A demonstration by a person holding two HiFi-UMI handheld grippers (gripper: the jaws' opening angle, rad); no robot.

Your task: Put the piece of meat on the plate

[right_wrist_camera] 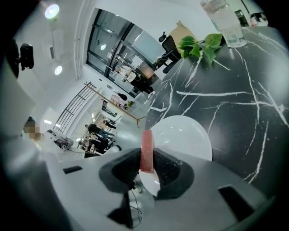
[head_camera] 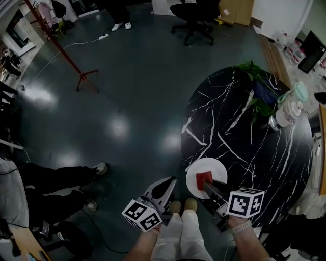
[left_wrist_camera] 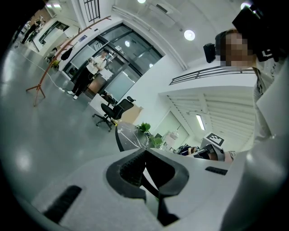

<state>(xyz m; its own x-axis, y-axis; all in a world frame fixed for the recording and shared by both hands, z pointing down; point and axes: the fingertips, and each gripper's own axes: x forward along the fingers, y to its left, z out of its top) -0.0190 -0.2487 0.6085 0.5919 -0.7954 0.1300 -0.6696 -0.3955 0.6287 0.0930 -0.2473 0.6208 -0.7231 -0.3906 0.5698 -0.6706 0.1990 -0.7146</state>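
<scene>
A white plate [head_camera: 195,170] lies near the front edge of the black marble table [head_camera: 244,137]. My right gripper [head_camera: 206,184] is shut on a thin red piece of meat [head_camera: 204,178] and holds it just over the plate. In the right gripper view the meat [right_wrist_camera: 146,149] stands on edge between the dark pads [right_wrist_camera: 168,168] of the right gripper [right_wrist_camera: 146,159], with the plate [right_wrist_camera: 185,135] right beyond it. My left gripper [head_camera: 170,182] hangs over the floor left of the table, shut with nothing in it. The left gripper [left_wrist_camera: 145,155] points level, away across the room.
A clear water bottle [head_camera: 286,113] and a leafy plant [head_camera: 257,81] stand at the table's far side. My shoes [head_camera: 183,205] are by the table's edge. A seated person's legs [head_camera: 61,176] are at the left. A red stand [head_camera: 81,76] and an office chair [head_camera: 196,15] stand farther off.
</scene>
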